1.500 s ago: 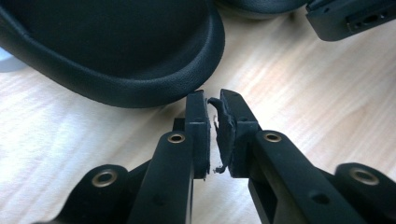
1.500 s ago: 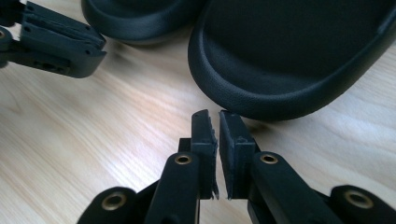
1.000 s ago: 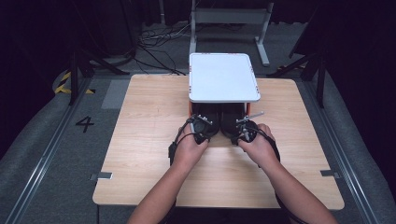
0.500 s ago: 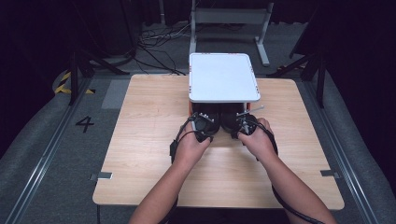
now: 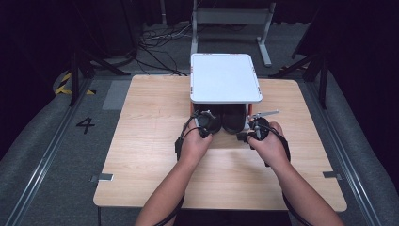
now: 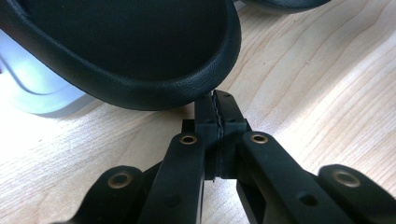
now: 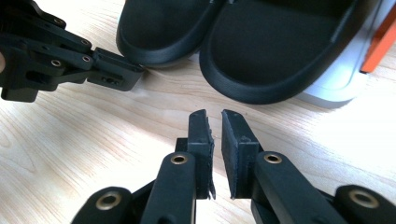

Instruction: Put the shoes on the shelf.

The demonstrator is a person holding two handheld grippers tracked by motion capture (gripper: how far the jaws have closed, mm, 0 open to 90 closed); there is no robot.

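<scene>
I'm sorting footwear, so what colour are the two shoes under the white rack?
Both shoes are black, clearest in the right gripper view.

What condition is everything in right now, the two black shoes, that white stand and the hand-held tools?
Left shoe: flat on the table, heel end out from under the stand, left tool's tip at its rim.
Right shoe: flat on the table beside the other, free of both tools.
White stand: upright over the shoes, top bare.
Left tool: jaws pressed together, nothing between.
Right tool: jaws slightly apart, holding nothing, short of the right shoe.
</scene>
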